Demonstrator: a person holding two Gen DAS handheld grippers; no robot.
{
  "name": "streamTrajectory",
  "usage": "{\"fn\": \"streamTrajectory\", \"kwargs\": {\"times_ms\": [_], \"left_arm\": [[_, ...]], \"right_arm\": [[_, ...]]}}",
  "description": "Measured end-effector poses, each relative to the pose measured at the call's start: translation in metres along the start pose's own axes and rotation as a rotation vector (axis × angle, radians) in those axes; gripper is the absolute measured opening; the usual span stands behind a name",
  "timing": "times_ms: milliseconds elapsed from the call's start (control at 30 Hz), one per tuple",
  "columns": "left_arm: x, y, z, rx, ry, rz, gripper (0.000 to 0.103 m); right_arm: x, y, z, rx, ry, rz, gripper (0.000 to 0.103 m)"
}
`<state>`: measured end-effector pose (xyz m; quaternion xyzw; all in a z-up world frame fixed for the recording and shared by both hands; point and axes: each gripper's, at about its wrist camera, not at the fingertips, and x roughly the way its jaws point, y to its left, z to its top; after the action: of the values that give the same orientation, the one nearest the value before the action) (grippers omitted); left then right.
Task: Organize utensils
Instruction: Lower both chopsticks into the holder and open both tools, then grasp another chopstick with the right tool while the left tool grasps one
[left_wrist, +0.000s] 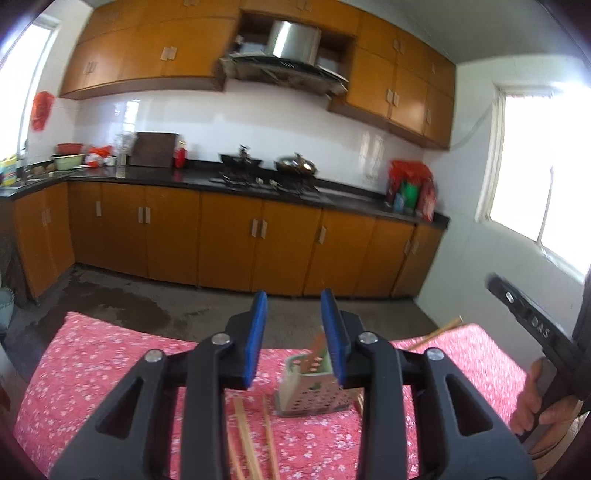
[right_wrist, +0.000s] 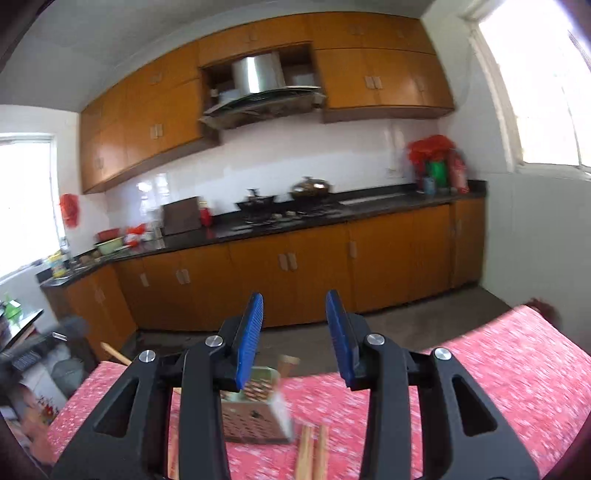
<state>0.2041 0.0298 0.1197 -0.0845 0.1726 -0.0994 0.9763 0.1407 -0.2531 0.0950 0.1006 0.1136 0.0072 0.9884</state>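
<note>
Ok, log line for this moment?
left gripper: open, empty | right gripper: open, empty | holder: upright on cloth | chopsticks: loose beside it

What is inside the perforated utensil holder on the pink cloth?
The perforated holder has brownish stick ends showing at its open top, probably chopsticks. Its walls and the motion blur hide the rest.

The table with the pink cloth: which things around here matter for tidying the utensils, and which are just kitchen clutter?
For the job: holder; chopsticks lying loose on the cloth; left gripper and right gripper, both open and empty.

Just lying about: woks on the stove, bowls, red bag.
</note>
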Motion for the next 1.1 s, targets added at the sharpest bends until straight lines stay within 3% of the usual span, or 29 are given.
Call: {"fn": "streamTrajectory", "kwargs": {"times_ms": [67, 133, 200, 333, 467, 633, 733, 800, 867, 1100], "left_arm": [[-0.012, 0.016, -0.006, -0.022, 0.004, 0.043, 0.035], [-0.016, 0.035, -0.02, -0.033, 0.043, 0.103, 0.035], [-0.012, 0.052, -0.042, -0.027, 0.108, 0.155, 0.035], [0.008, 0.074, -0.101, -0.037, 0.285, 0.198, 0.035], [0.02, 0.08, -0.154, -0.071, 0.411, 0.175, 0.035], [0.024, 0.074, -0.191, -0.075, 0.492, 0.131, 0.035], [0.027, 0.064, -0.203, -0.066, 0.516, 0.118, 0.034], [0.029, 0.06, -0.207, -0.061, 0.529, 0.11, 0.031], [0.033, 0.056, -0.209, -0.056, 0.544, 0.103, 0.029], [0.039, 0.045, -0.222, -0.013, 0.578, 0.085, 0.02]], "right_arm": [[-0.002, -0.021, -0.013, 0.02, 0.05, -0.065, 0.037], [0.008, -0.042, -0.042, 0.013, 0.162, -0.132, 0.037], [0.021, -0.054, -0.072, 0.013, 0.274, -0.141, 0.033], [0.042, -0.061, -0.149, 0.041, 0.527, -0.051, 0.014], [0.044, -0.042, -0.196, 0.033, 0.644, 0.026, 0.012], [0.043, -0.022, -0.22, 0.003, 0.69, 0.048, 0.011], [0.04, -0.02, -0.225, -0.038, 0.69, 0.024, 0.008], [0.042, -0.017, -0.225, -0.081, 0.675, -0.038, 0.008], [0.044, -0.025, -0.223, -0.053, 0.662, -0.079, 0.008], [0.042, -0.037, -0.222, -0.019, 0.655, -0.089, 0.008]]}}
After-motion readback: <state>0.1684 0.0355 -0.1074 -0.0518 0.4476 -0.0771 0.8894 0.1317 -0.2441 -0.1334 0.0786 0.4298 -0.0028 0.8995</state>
